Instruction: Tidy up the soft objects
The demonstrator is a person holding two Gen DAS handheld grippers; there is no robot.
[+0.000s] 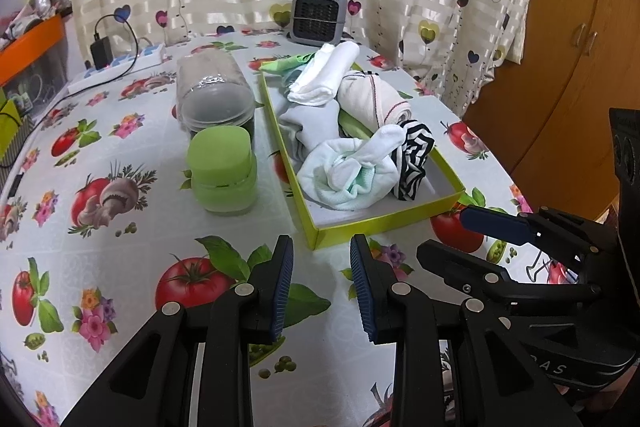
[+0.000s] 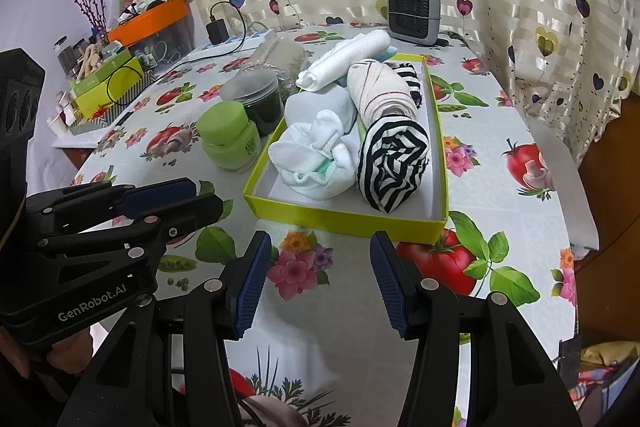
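A yellow-green shallow box (image 1: 384, 223) (image 2: 344, 217) on the table holds several rolled cloths: a black-and-white striped roll (image 1: 414, 163) (image 2: 394, 163), a white-and-mint bundle (image 1: 348, 171) (image 2: 314, 163), a cream roll with a red stitch line (image 1: 376, 99) (image 2: 380, 95), and a white folded cloth (image 1: 324, 75) (image 2: 344, 61) at the far end. My left gripper (image 1: 322, 291) is open and empty, just short of the box's near-left corner. My right gripper (image 2: 316, 281) is open and empty in front of the box's near wall. Each gripper also shows in the other's view.
A green-lidded jar (image 1: 222, 171) (image 2: 228, 137) and a clear dark-filled jar (image 1: 216, 103) (image 2: 254, 99) stand left of the box. A small grey heater (image 1: 319, 15) (image 2: 414, 13) sits at the back by the curtain. A power strip with charger (image 1: 120, 63) and boxes (image 2: 108, 87) lie far left.
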